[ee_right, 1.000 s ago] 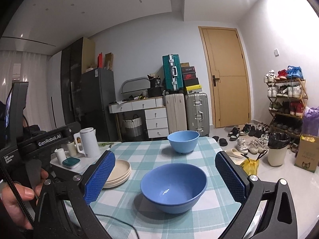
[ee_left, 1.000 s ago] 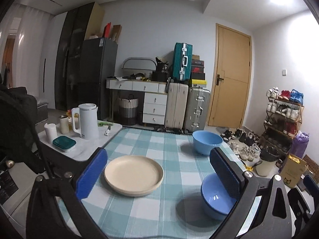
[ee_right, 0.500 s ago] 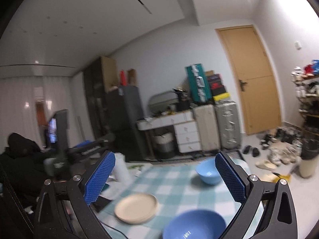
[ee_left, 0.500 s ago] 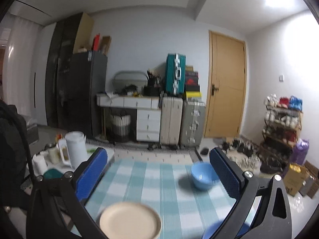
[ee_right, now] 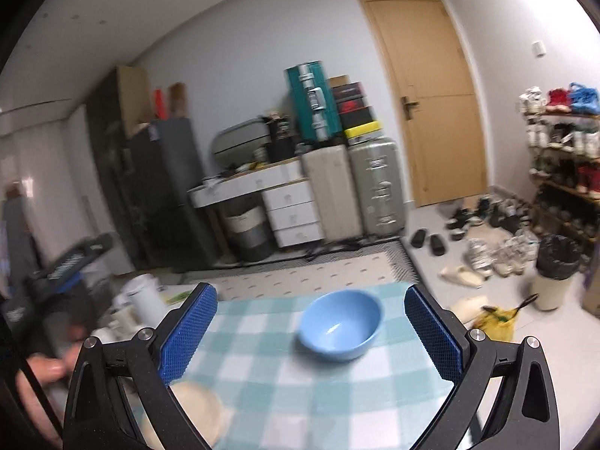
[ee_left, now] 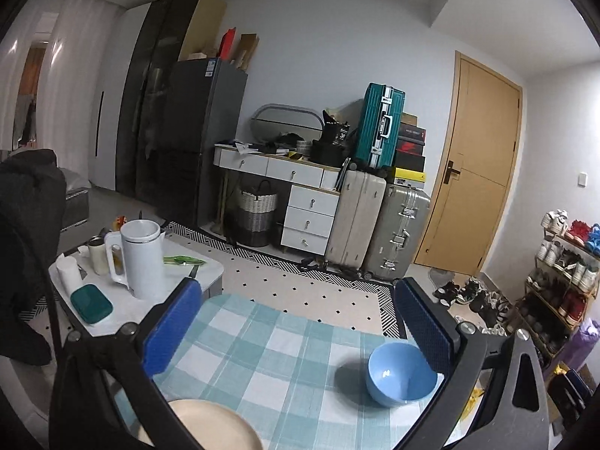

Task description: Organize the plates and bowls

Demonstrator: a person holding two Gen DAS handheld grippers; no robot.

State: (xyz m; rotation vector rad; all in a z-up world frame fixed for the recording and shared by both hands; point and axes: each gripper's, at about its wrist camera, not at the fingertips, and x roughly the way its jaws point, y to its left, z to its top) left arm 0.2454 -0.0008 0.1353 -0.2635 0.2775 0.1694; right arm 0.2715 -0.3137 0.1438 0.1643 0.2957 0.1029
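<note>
Blue, round and smooth, the bowl (ee_left: 402, 374) sits upright with its mouth facing up on the teal-and-white checked cloth (ee_left: 262, 356) that covers the surface, at lower right of the left wrist frame and near centre of the right wrist frame (ee_right: 340, 323). Being round, it has no long axis. A cream plate (ee_left: 215, 425) lies flat at the bottom edge, left of the bowl and well apart from it; the right wrist view shows it blurred at lower left.

Only the left wrist view shows clearly the white kettle (ee_left: 138, 258) and green lidded box (ee_left: 91, 303) on the pale side surface. Only the right wrist view shows a hand (ee_right: 45, 371) at left.

Both the left gripper (ee_left: 300, 328) and the right gripper (ee_right: 311, 332) have jaws spread wide with textured blue pads, holding nothing.
</note>
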